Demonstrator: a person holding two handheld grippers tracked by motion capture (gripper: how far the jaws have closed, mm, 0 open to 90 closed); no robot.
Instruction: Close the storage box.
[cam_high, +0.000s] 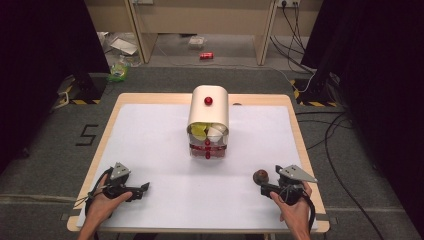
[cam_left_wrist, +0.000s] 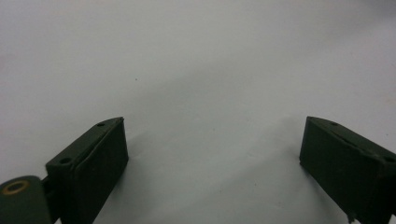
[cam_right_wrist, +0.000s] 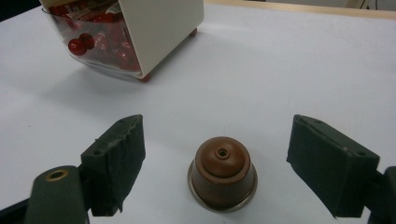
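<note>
A small brown coffee capsule (cam_right_wrist: 222, 171) stands upside down on the white table top, also visible as the brown capsule (cam_high: 260, 176) in the high view at the front right. My right gripper (cam_right_wrist: 215, 163) is open, its jaws on either side of the capsule without touching it. A cream storage box (cam_high: 208, 111) with a red knob and clear front drawers stands at the table's middle back. My left gripper (cam_high: 145, 187) rests at the front left; in the left gripper view the gripper (cam_left_wrist: 212, 149) is open over bare white surface.
The box (cam_right_wrist: 135, 32) shows red items behind its clear front, and yellow and white items in its upper drawer. The white mat (cam_high: 150, 145) lies on a wooden table. Beyond the table are cables, a red can (cam_high: 206, 55) and furniture legs on the floor.
</note>
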